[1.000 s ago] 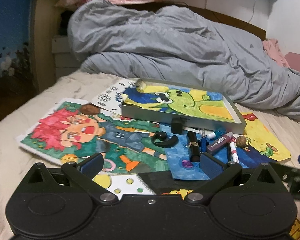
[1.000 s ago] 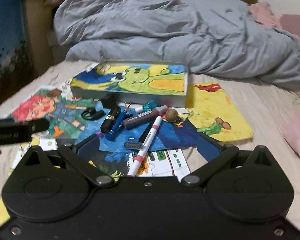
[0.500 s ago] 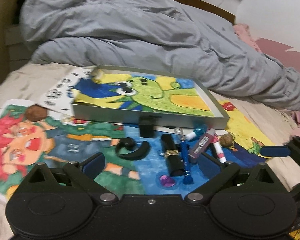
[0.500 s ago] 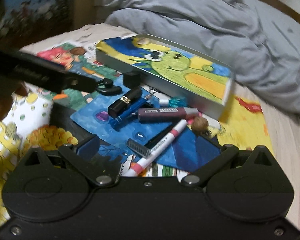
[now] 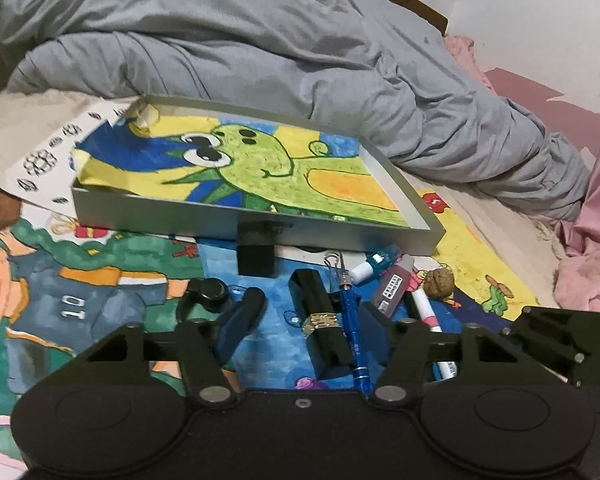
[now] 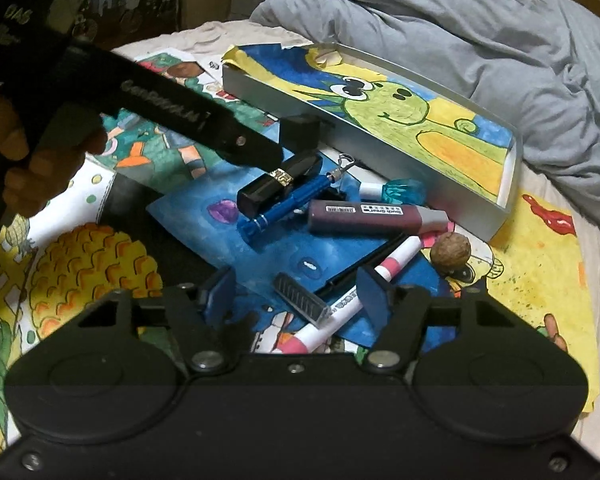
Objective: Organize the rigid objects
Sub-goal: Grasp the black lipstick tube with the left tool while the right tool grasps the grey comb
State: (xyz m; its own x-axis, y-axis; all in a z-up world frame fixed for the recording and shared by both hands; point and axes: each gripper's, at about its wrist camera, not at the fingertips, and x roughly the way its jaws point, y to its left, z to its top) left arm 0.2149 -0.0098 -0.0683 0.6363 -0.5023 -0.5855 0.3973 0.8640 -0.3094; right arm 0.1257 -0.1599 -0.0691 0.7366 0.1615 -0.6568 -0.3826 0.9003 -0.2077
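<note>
Lipstick (image 5: pixel 324 322) and blue pen (image 5: pixel 352 328) lie between left gripper (image 5: pixel 300 328), jaws just half-closing, not pinching. Right gripper (image 6: pixel 296 292) likewise straddles razor (image 6: pixel 300 294); tray (image 6: pixel 260 88) at 12 o'clock.

a rumpled grey duvet (image 5: pixel 260 40) lay at the far side of the bed. pink cloth (image 5: pixel 596 240) was bunched at the right. children's coloured drawings (image 6: pixel 80 264) covered the near sheet (image 5: pixel 24 116).
</note>
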